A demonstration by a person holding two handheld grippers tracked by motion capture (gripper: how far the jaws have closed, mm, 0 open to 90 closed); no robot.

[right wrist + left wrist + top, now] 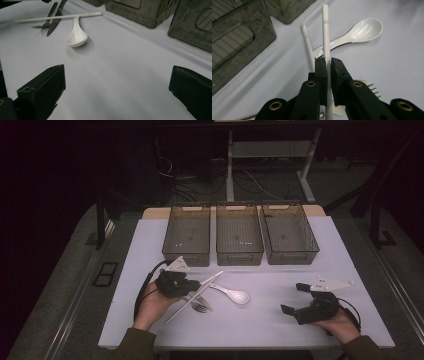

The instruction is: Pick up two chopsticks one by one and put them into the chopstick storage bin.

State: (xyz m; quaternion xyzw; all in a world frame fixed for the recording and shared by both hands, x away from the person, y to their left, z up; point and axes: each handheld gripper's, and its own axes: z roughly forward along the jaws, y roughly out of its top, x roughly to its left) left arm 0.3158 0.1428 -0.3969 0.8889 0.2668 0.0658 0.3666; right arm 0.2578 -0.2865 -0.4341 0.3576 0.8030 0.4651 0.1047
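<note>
The left gripper (328, 67) is clamped on one white chopstick (326, 32) just above the table, the right gripper (117, 92) gaping idle — three bins (239, 240) empty, spoon (235, 295), fork (200, 308) and knife unsorted.

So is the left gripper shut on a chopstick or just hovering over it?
Shut on it: the left gripper has both black jaws pressed against one white chopstick; a second chopstick lies free beside it.
</note>
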